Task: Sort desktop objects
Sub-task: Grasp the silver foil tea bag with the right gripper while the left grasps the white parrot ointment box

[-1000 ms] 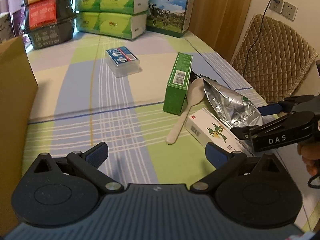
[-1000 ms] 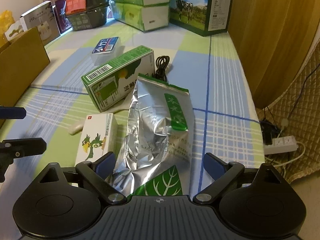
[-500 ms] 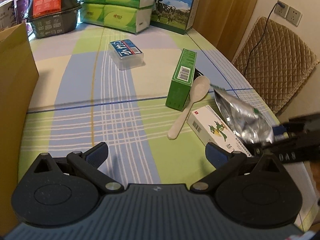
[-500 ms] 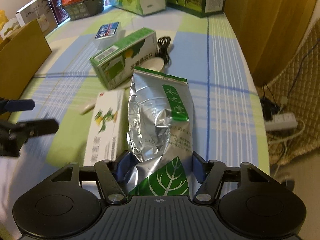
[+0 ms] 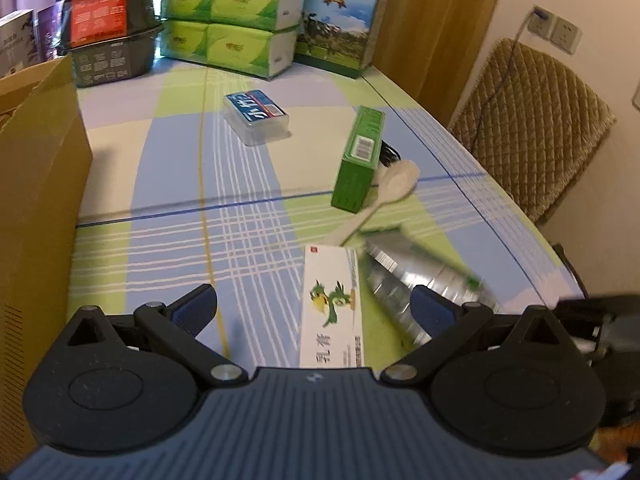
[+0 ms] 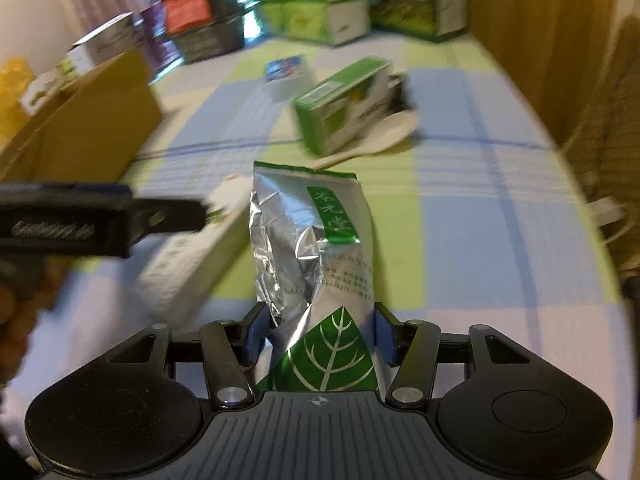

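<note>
My right gripper is shut on the lower end of a silver foil bag with a green leaf, held just above the checked tablecloth. That same foil bag appears blurred beside a white box with a green parrot, which lies between the fingers of my open left gripper. The white box lies left of the bag in the right wrist view, under the left gripper. Farther off lie a green carton, a white spoon and a clear box with a blue label.
A brown cardboard box stands along the left side of the table. Stacked green tissue packs, dark food tubs and a milk carton box line the far end. A quilted chair stands past the right edge.
My right gripper closed on the foil bag and lifted it, dragging it nearer. My left gripper moved right, over the white parrot box, and stays open.
</note>
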Available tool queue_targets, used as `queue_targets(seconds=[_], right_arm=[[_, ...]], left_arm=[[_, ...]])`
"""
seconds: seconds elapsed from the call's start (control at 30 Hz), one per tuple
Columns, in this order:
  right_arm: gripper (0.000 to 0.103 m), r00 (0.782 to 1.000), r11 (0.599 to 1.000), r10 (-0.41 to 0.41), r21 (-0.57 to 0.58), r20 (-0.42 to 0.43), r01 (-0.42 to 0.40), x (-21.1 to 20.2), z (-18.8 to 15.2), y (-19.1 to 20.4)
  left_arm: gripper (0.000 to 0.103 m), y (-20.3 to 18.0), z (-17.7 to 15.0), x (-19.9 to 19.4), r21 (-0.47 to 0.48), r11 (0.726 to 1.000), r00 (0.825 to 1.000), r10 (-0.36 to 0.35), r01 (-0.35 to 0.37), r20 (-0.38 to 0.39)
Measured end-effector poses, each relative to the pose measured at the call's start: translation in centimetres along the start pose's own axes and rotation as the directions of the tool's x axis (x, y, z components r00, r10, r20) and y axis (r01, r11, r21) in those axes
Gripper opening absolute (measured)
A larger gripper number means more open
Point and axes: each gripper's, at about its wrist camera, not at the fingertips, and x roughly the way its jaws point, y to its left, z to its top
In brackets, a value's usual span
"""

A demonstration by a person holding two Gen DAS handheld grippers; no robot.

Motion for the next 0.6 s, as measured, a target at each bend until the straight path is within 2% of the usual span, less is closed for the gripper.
queue_targets(seconds=[0.1,0.17,0.23,0.3,0.37,0.43,0.5,0.6], right_arm=[[0.051,0.998,0.998,-0.057,0.025,0.037,0.056,-0.3,-0.3,-1.1],[0.054,0.998,0.998,-0.05,0.038,0.05,0.048,-0.4,-0.4,-1.6],[0.067,0.998,0.999,-0.028,0.042,0.062,0.025,-0.5,-0.5,-1.9],[0.084,0.997,0.999,-0.022,0.034,0.068,0.02,-0.5,-0.6,-2.1],[0.094,0.997,1.0,-0.026,0.01,0.072,0.025,-0.4,-0.6,-2.0],[0.095,0.996,0.999,-0.033,-0.04,0.079,0.037,0.0,-0.5,-1.6],[0.095,0.997,0.996,-0.039,-0.083,0.072,0.045,0.6,-0.4,-1.2],[0.095,0.998,0.995,-0.035,-0.087,0.047,0.039,1.8,-0.1,-1.2]], left_arm=[[0.094,-0.7,-0.4,0.7,0.062,0.998,1.0,-0.003,0.005,-0.026],[0.09,-1.2,-0.6,1.3,0.091,0.996,0.999,0.005,-0.001,-0.043],[0.086,-1.5,-0.7,1.9,0.112,0.994,0.999,0.007,-0.001,-0.052],[0.075,-1.6,-0.7,2.4,0.12,0.993,0.998,0.004,0.004,-0.064],[0.068,-1.6,-0.9,2.9,0.135,0.991,0.997,0.015,-0.004,-0.081],[0.055,-1.6,-1.1,3.3,0.156,0.988,0.994,0.034,-0.019,-0.1],[0.037,-1.3,-1.1,3.4,0.164,0.986,0.993,0.05,-0.032,-0.107],[0.033,-0.7,-1.1,3.2,0.155,0.987,0.992,0.057,-0.04,-0.108]])
